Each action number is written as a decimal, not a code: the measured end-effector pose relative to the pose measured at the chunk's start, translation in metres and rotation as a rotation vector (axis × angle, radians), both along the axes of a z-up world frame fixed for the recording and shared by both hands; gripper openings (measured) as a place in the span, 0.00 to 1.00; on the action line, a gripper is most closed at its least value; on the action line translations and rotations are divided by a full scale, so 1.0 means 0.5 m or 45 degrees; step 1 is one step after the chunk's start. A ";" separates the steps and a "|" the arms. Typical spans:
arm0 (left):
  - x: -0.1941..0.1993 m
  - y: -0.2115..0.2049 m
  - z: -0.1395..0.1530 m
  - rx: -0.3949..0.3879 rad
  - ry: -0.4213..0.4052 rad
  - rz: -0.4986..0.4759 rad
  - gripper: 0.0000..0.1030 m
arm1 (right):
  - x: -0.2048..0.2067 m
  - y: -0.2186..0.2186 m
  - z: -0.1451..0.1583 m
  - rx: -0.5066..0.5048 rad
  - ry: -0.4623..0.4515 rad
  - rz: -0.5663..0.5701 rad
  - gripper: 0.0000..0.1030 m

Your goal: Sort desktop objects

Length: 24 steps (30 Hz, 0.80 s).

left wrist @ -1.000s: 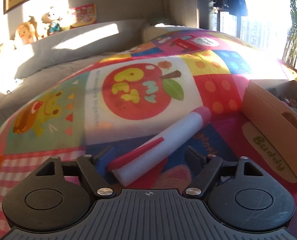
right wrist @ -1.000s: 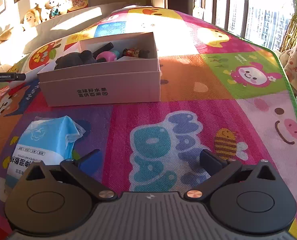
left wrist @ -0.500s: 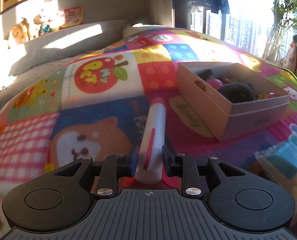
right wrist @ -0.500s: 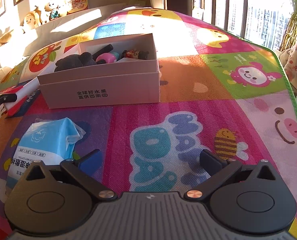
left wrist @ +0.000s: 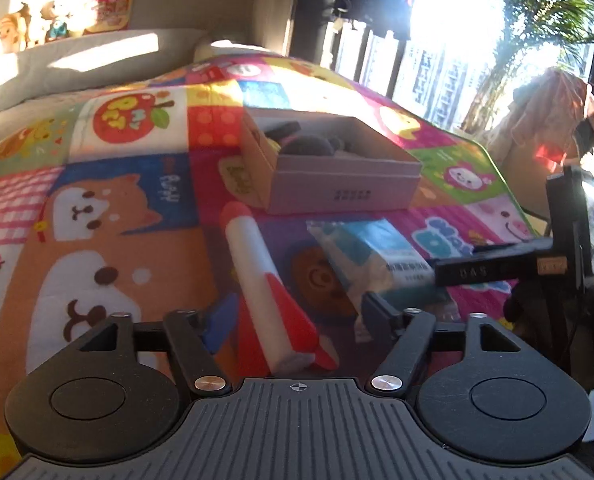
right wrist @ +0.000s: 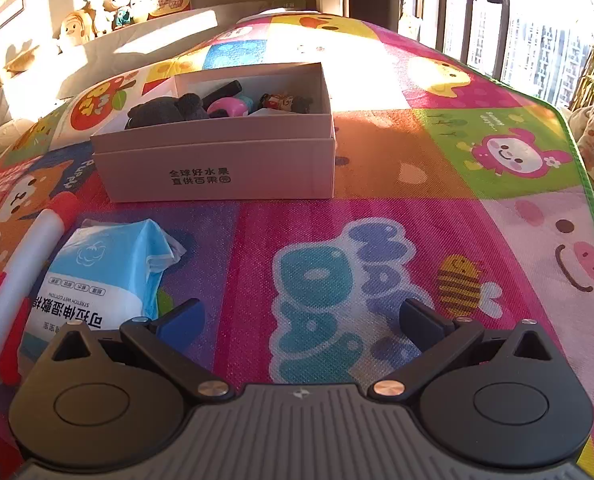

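A white foam rocket (left wrist: 257,272) with red tip and fins lies on the colourful play mat (left wrist: 97,240), its tail between the fingers of my left gripper (left wrist: 297,316). The jaws are opening and the pads stand clear of it on both sides. Right of it lies a blue-and-white tissue pack (left wrist: 373,256), and beyond both stands the open cardboard box (left wrist: 337,184) holding several small toys. In the right wrist view my right gripper (right wrist: 301,316) hovers open over the mat with nothing between its fingers; the tissue pack (right wrist: 105,268), rocket (right wrist: 29,264) and box (right wrist: 217,160) sit to its left and ahead.
The black frame of the right gripper (left wrist: 569,240) juts in at the right edge of the left wrist view. The mat's green border (right wrist: 577,152) runs along the right side. Plush toys (right wrist: 73,28) line a ledge by the far wall, with windows at the back right.
The left gripper shut on the rocket, swung right with it toward the box and tissue pack, and has now spread its jaws off it. The right gripper stayed still.
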<state>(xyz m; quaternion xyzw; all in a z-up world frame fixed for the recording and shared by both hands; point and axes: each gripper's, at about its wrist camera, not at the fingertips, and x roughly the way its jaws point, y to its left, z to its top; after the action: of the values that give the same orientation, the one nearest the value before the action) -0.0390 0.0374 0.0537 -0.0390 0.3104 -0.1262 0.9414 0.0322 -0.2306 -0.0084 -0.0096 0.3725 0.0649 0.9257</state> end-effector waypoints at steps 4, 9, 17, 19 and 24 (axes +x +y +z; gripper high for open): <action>0.051 0.017 -0.002 0.014 -0.002 0.158 0.94 | -0.002 0.002 -0.002 -0.013 0.005 0.012 1.00; 0.112 0.007 -0.043 0.040 0.091 0.164 0.95 | -0.003 0.002 -0.002 -0.013 0.004 0.013 1.00; 0.108 -0.011 -0.081 0.196 0.109 0.156 0.97 | -0.003 0.000 -0.001 -0.018 0.011 0.033 1.00; 0.099 0.001 -0.079 0.194 0.111 0.176 0.98 | -0.003 0.002 0.002 -0.031 0.020 0.055 1.00; 0.069 0.035 -0.084 0.141 0.124 0.222 1.00 | -0.011 -0.001 0.046 0.045 0.040 0.137 1.00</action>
<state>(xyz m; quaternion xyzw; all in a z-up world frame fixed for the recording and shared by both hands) -0.0046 0.0550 0.0117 -0.0198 0.3576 -0.0245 0.9333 0.0269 -0.2312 0.0147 -0.0121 0.3847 0.1213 0.9149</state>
